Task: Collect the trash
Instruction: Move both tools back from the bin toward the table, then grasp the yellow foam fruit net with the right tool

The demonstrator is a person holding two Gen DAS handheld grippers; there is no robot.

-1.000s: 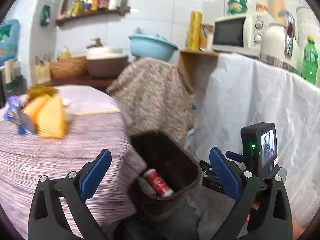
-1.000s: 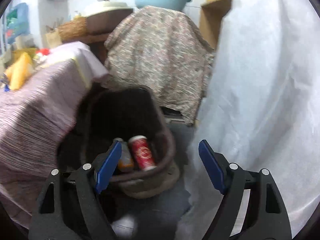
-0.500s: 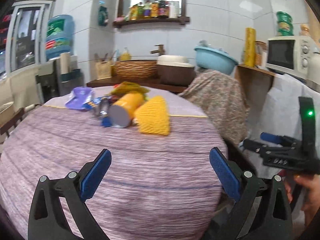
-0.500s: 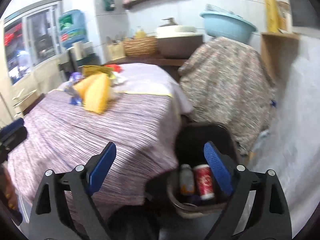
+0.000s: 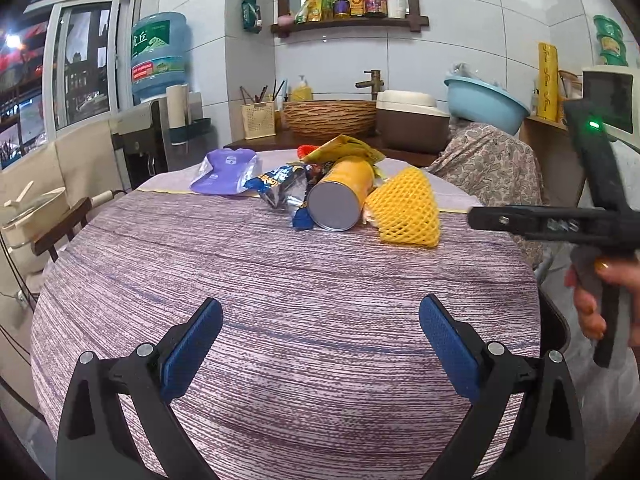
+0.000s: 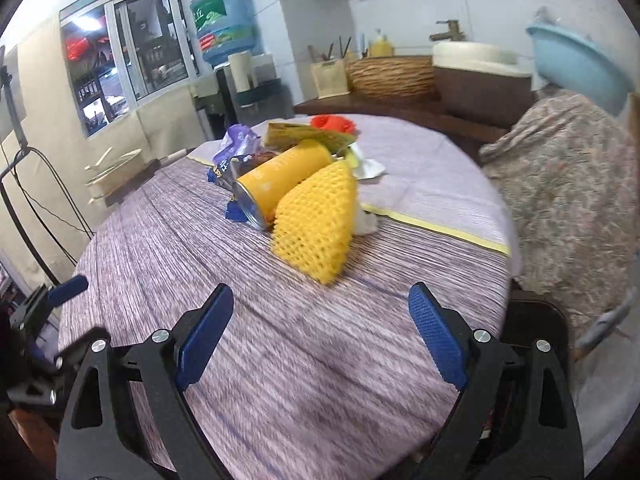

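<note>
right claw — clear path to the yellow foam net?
Probably yes. The right claw is open and empty, the yellow foam net lies nearest it in the pile, and only bare tablecloth lies between. The yellow can touches its far side.

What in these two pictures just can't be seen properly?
- Bin, right view: only its rim shows; the table edge hides the inside.
- Red thing, right view: wrappers cover most of it.
- Bottle labels on the shelf, left view: too small.
- Foam net, right view: blurred.
</note>
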